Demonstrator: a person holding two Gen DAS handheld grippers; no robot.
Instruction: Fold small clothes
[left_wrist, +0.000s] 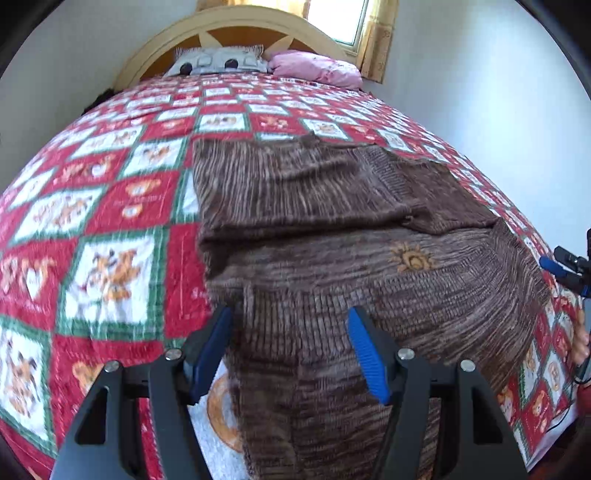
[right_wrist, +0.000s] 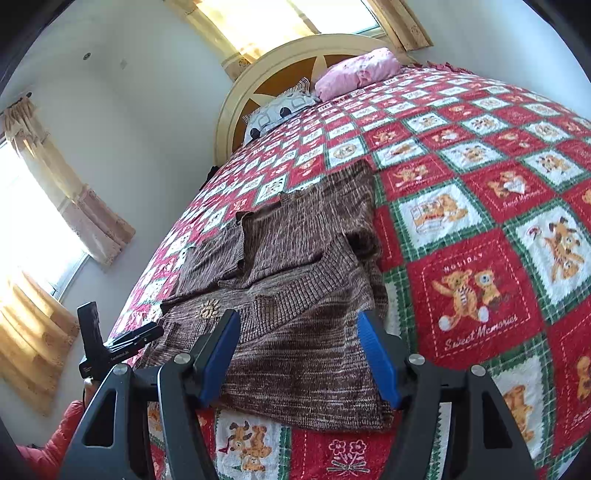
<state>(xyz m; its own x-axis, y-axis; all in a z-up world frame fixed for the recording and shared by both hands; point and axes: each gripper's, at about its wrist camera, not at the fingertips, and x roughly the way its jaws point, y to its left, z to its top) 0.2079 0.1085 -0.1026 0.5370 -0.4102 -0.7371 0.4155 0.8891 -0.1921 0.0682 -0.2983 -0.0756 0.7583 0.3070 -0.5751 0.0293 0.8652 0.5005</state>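
Note:
A brown knitted sweater (left_wrist: 332, 221) with a small orange sun motif (left_wrist: 412, 258) lies flat on the quilted bed, its sleeves laid across the body. My left gripper (left_wrist: 290, 354) hovers over the sweater's near hem, open; the blue pads stand wide apart and the knit below them is not pinched. In the right wrist view the same sweater (right_wrist: 295, 277) lies under my right gripper (right_wrist: 299, 354), also open above the near hem with nothing pinched. The right gripper (left_wrist: 569, 267) shows at the left wrist view's right edge, and the left gripper (right_wrist: 147, 334) at the right wrist view's left side.
A red, green and white teddy-bear quilt (right_wrist: 480, 295) covers the bed. A pink pillow (left_wrist: 317, 68) and a grey patterned pillow (left_wrist: 218, 62) lie by the round headboard (right_wrist: 280, 62). Curtained windows (right_wrist: 44, 229) line the walls. A red sleeve (right_wrist: 55, 446) is at lower left.

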